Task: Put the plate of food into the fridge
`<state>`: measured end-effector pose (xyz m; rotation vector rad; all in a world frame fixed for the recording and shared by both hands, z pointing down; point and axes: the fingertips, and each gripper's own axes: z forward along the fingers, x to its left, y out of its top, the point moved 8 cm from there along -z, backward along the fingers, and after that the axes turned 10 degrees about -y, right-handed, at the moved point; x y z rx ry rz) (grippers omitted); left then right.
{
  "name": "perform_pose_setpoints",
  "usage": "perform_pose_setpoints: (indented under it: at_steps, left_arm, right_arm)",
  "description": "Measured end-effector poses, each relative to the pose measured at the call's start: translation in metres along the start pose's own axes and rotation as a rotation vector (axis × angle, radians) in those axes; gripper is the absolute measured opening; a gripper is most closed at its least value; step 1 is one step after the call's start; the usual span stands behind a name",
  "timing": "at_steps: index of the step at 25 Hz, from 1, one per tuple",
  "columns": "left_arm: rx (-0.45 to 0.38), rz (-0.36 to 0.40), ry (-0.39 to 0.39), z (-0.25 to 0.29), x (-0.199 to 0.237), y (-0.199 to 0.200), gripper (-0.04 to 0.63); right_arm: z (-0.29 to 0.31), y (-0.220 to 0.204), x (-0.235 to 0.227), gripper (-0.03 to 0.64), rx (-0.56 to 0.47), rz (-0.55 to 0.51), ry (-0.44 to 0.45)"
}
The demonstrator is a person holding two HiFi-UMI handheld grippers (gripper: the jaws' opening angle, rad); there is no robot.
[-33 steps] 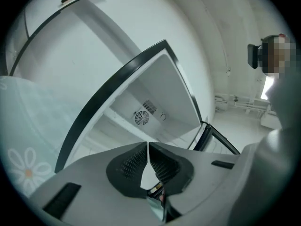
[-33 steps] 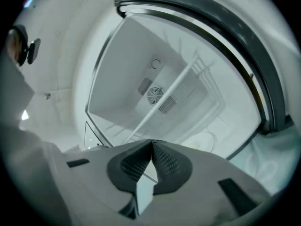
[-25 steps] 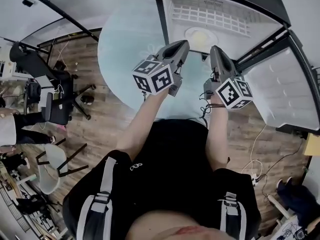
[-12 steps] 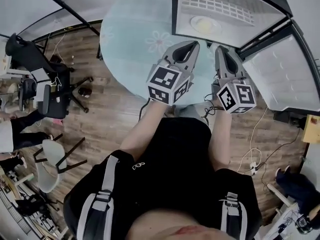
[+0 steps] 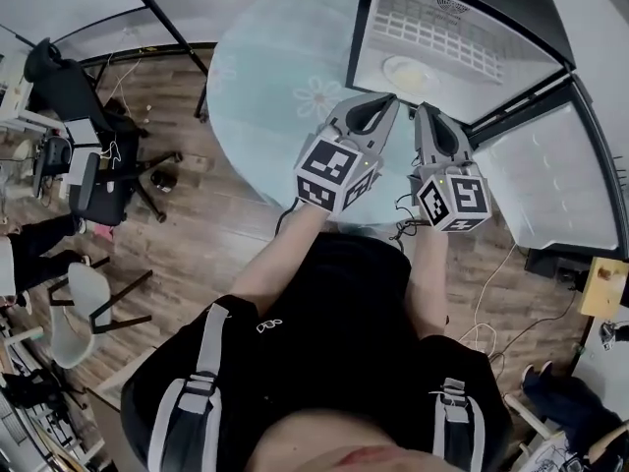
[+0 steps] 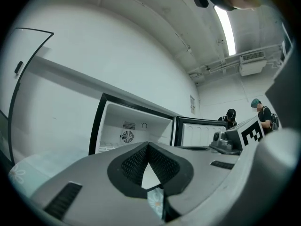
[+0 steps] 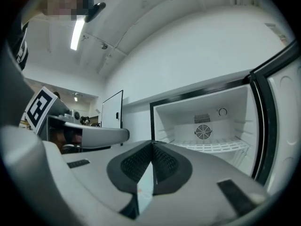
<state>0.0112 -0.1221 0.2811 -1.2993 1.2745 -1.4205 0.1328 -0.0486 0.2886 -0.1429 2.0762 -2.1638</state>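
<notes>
The plate of food, pale with a yellowish heap on it, lies inside the open fridge below its wire shelf. Both grippers hover over the table's edge just in front of the fridge opening, side by side. My left gripper is shut with nothing in it, and my right gripper is shut and empty too. In the left gripper view the closed left gripper points at the fridge interior. In the right gripper view the closed right gripper faces the shelf; the plate is hidden there.
A round table with a light blue flowered cloth stands left of the fridge. The fridge door swings open at the right. Chairs and cables lie on the wood floor at the left. People stand in the background.
My left gripper has moved right, closer to the right gripper. Both stay shut in front of the fridge, and the plate lies inside throughout.
</notes>
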Motion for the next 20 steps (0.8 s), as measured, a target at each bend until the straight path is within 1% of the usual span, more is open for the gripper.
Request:
perform_pose_setpoints:
  at_steps: [3, 6, 9, 14, 20]
  left_arm:
    - [-0.015, 0.027, 0.006, 0.014, 0.0, 0.007, -0.008]
    - [-0.009, 0.013, -0.012, 0.029, -0.001, 0.005, -0.008]
    - [0.008, 0.011, -0.03, 0.042, -0.003, 0.003, -0.008]
    - [0.034, 0.004, -0.059, 0.061, -0.009, -0.002, -0.008]
    - [0.071, 0.0, -0.087, 0.09, -0.02, -0.01, -0.008]
  right_arm:
    - [0.007, 0.003, -0.009, -0.002, -0.005, -0.017, 0.005]
    - [0.007, 0.004, -0.018, -0.002, -0.007, -0.028, 0.0]
    - [0.007, 0.007, -0.026, -0.002, -0.01, -0.052, -0.004]
    - [0.0, 0.014, -0.039, -0.002, -0.021, -0.129, -0.032]
    - [-0.008, 0.014, -0.067, -0.002, -0.019, -0.139, -0.057]
